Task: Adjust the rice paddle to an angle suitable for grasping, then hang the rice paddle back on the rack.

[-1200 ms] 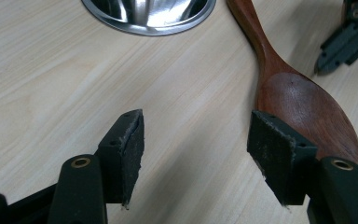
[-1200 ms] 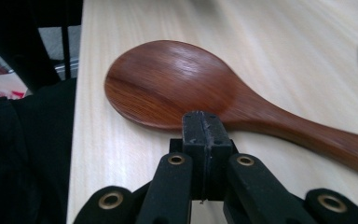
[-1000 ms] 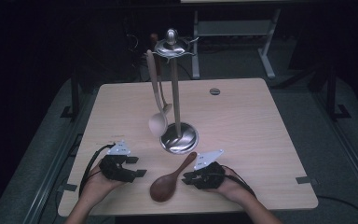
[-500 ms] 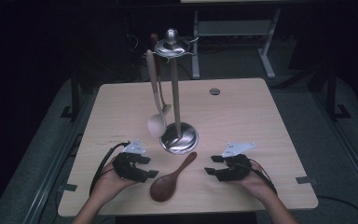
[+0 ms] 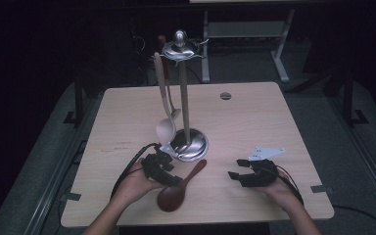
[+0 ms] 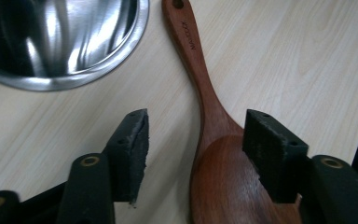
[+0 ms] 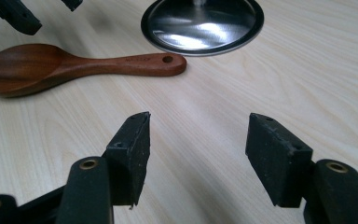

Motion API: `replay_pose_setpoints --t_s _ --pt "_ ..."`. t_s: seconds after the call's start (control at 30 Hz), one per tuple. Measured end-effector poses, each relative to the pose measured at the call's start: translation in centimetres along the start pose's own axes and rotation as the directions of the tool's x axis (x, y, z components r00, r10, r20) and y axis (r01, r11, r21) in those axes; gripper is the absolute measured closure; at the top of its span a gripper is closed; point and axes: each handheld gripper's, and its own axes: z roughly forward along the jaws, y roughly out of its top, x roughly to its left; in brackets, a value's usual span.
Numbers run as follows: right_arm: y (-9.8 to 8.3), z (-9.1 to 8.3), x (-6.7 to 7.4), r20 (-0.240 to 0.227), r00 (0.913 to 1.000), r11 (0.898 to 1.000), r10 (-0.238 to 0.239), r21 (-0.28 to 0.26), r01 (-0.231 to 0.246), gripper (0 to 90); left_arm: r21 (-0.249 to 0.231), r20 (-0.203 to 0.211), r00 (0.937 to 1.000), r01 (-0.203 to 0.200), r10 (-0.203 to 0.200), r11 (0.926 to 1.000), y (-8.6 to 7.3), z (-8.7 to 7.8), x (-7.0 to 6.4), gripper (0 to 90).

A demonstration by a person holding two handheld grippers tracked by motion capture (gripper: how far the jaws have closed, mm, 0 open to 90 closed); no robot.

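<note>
The tabletop (image 5: 127, 112) is a pale wood-grain surface standing on a dark floor. Near its centre stands a metal utensil stand (image 5: 185, 98): an upright post on a round polished base (image 5: 191, 145), capped by a hook ring. A pale spoon (image 5: 165, 128) hangs from the ring, bowl downward, just beside the post.

The dark wooden spoon (image 5: 178, 188) lies flat on the tabletop in front of the base, bowl toward the person and handle pointing toward the base. The handle end, with its hanging hole, lies close to the rim of the base; contact between them cannot be determined.

The left claw (image 5: 169, 176) is positioned at the bowl end of the dark wooden spoon. In the left gripper view, its jaws stand apart, having just been closing, with the neck and bowl of the spoon between them. The right-hand pad (image 6: 272, 151) sits over the bowl edge; the other pad stands clear above bare tabletop. No clamping is visible.

The right claw (image 5: 237, 175) is well apart from the spoon, on the person's right. Its jaws stand wide, having just been opening, with nothing between them.
</note>
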Motion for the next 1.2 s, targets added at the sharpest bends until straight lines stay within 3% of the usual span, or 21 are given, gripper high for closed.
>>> replay_pose_setpoints --t_s 0.27,0.3,0.33,0.5,0.73,0.93,1.2 --pt "-0.2 0.0 -0.6 0.017 0.9998 1.0 0.013 0.003 -0.013 39.6 0.062 0.012 0.9997 0.021 -0.022 0.9979 2.3 2.1 -0.9 48.5" --pt "-0.2 0.0 -0.7 0.017 0.9998 1.0 0.013 0.006 -0.013 39.6 0.092 0.011 0.9999 -0.006 0.005 0.9958 2.5 2.5 -0.9 48.5" --pt "-0.3 0.0 -0.8 0.017 0.9998 1.0 0.013 0.007 -0.013 39.7 0.107 0.007 0.9999 -0.013 0.013 0.9942 2.5 2.7 -0.9 48.6" --pt "-0.3 0.1 -0.9 0.017 0.9997 1.0 0.016 0.01 -0.016 39.7 0.094 -0.003 1.0 0.006 -0.006 0.9955 2.4 3.3 -0.8 51.2" --pt "-0.1 0.5 -0.8 0.013 0.9999 1.0 0.011 0.015 -0.012 39.8 0.131 0.007 0.9999 0.009 -0.01 0.9913 2.8 4.5 -0.5 58.6" --pt "-0.3 0.3 -1.0 0.02 0.9997 1.0 0.013 0.006 -0.013 40.4 0.175 0.023 0.9997 -0.001 -0.003 0.9846 2.6 4.5 -0.1 65.9" --pt "-0.2 0.3 -1.0 0.024 0.9996 1.0 0.012 0.003 -0.012 40.8 0.187 -0.002 1.0 0.01 -0.009 0.9823 2.5 4.4 0.1 69.9"
